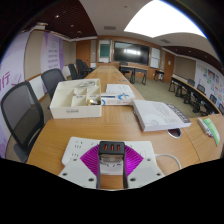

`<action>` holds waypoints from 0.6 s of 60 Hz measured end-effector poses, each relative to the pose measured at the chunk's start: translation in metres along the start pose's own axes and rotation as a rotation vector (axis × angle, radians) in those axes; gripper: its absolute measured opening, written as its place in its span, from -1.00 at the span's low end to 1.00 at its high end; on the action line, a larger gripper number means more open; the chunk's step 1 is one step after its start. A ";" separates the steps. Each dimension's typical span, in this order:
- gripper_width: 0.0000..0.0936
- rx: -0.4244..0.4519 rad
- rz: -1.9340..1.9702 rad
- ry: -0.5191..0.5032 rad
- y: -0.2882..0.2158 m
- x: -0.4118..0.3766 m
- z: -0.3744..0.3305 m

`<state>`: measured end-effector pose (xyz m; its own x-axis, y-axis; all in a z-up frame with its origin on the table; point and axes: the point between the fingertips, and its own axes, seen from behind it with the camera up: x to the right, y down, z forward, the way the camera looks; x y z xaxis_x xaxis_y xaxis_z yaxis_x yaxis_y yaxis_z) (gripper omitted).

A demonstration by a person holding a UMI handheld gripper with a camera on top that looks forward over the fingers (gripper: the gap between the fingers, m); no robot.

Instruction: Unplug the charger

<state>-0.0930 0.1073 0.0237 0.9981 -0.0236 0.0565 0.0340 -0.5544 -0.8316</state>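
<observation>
Resting on a long wooden table [110, 128] in a meeting room, a white power strip [82, 153] lies just ahead of the gripper [111, 170], and it serves as the landmark for everything else. Plugged into the near part of that strip is a small dark charger [111, 150] with a row of reddish marks on its face; it stands between the two fingers, whose magenta pads [93, 160] rise at either side of it. Whether the pads actually press on the charger or only flank it cannot be told from this view, so the state of the fingers stays uncertain. A white cable [170, 158] curls away from the strip's right end across the wood.

Beyond the strip, toward the far left, sits a white tray-like box [72, 97] holding small items too tiny to name, and just right of that box lies a flat white packet [117, 98]. Beyond the strip to the right rests a stack of pale papers [160, 114], with a small greenish object [209, 127] further right near the table's edge. Left of the strip, black office chairs [22, 113] line the table's side. Far past the strip a dark screen [130, 50] hangs on the back wall, and a bright ceiling light [160, 17] glows overhead
</observation>
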 end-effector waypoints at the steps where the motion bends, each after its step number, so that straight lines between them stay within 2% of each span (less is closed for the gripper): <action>1: -0.41 -0.001 0.004 -0.001 0.000 0.000 0.000; 7: -0.48 -0.031 0.006 0.007 -0.002 0.000 -0.002; 9: -0.49 0.045 0.017 0.009 -0.028 0.002 -0.012; 12: -0.51 0.254 -0.052 0.022 -0.105 0.005 -0.052; 14: -0.51 0.358 -0.079 0.006 -0.155 0.002 -0.082; 17: -0.51 0.458 -0.055 -0.034 -0.205 0.003 -0.117; 21: -0.51 0.500 -0.043 -0.029 -0.234 0.030 -0.138; 25: -0.50 0.496 -0.036 0.004 -0.239 0.071 -0.137; 27: -0.50 0.462 -0.036 0.030 -0.236 0.089 -0.120; 30: -0.50 0.381 -0.036 0.060 -0.198 0.126 -0.099; 36: -0.45 0.163 -0.025 0.103 -0.116 0.181 -0.053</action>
<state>0.0806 0.1231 0.1603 0.9867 -0.1008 0.1274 0.0748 -0.4143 -0.9071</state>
